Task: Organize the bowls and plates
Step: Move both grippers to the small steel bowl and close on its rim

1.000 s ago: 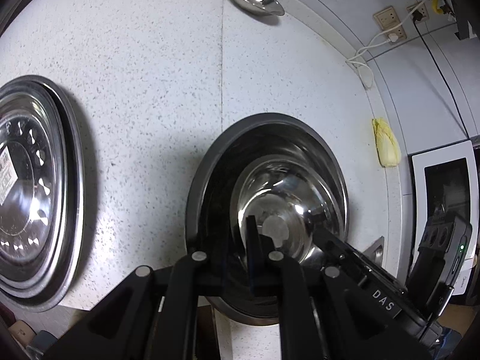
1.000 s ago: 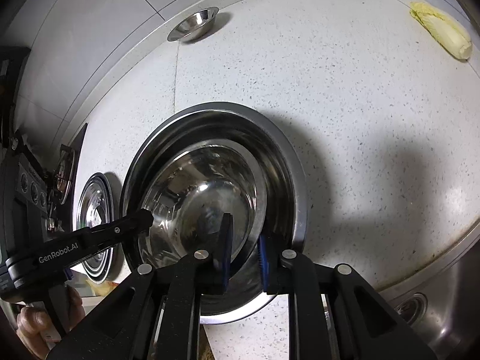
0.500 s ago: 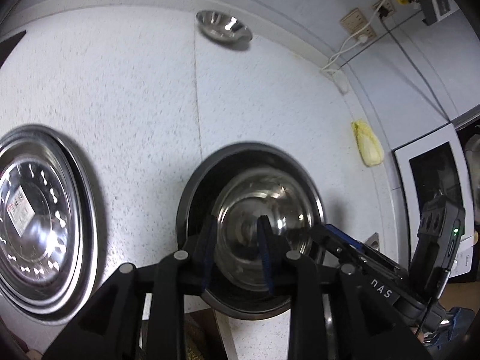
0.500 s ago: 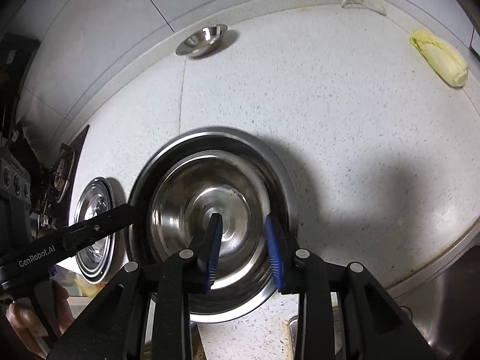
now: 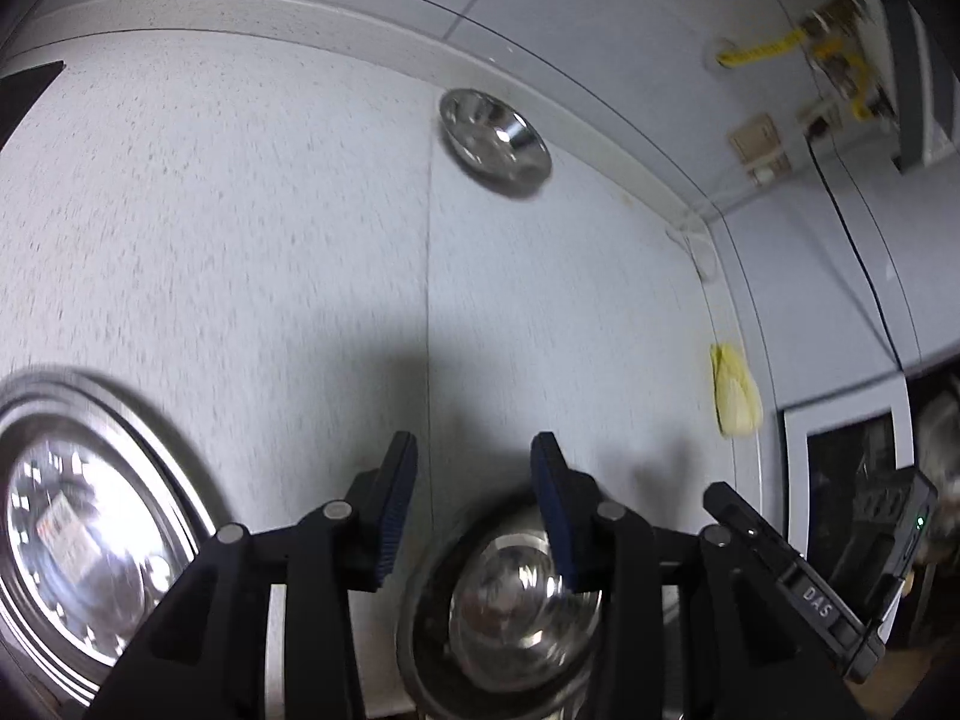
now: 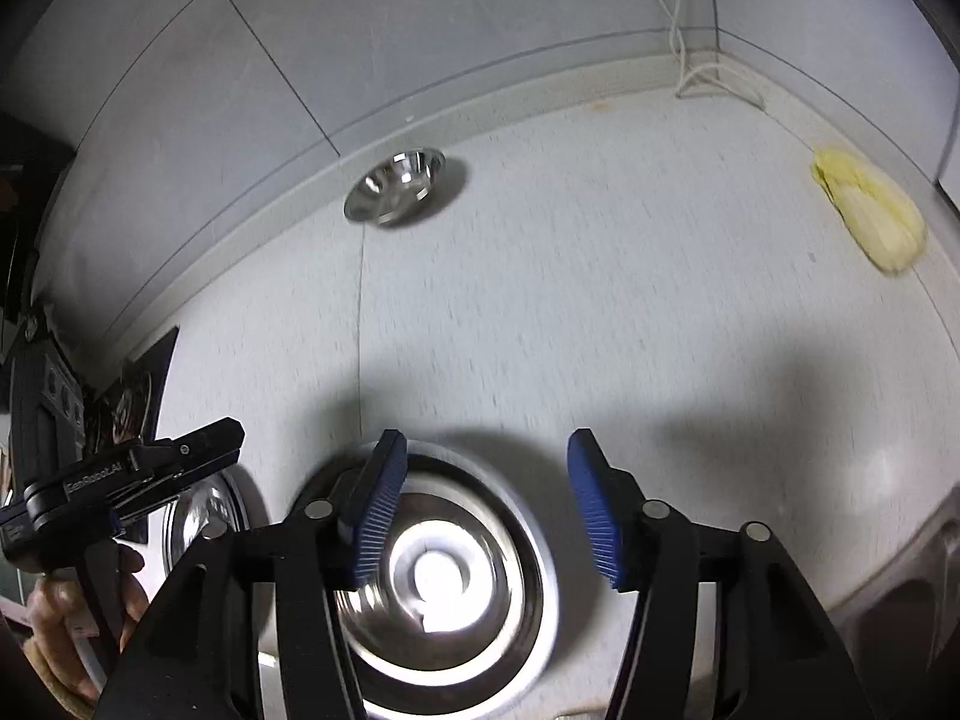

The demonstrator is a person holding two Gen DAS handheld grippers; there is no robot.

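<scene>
A steel bowl nested in a larger steel bowl [image 6: 444, 588] sits on the speckled counter at the near edge; it also shows in the left wrist view [image 5: 516, 612]. My right gripper [image 6: 486, 504] is open and empty, raised above the nested bowls. My left gripper [image 5: 474, 504] is open and empty, above and left of them. A small steel bowl [image 5: 495, 141] sits far back by the wall, also in the right wrist view [image 6: 396, 186]. A stack of steel plates [image 5: 78, 540] lies at the left.
A yellow cabbage [image 6: 870, 210] lies at the far right of the counter, also in the left wrist view [image 5: 735, 390]. A white cable [image 6: 708, 78] runs down the back wall. A sink edge [image 6: 912, 576] is at the lower right.
Both grippers let go of the inner bowl, opened wide and pulled up and back. The bowl now rests nested in the larger one.
</scene>
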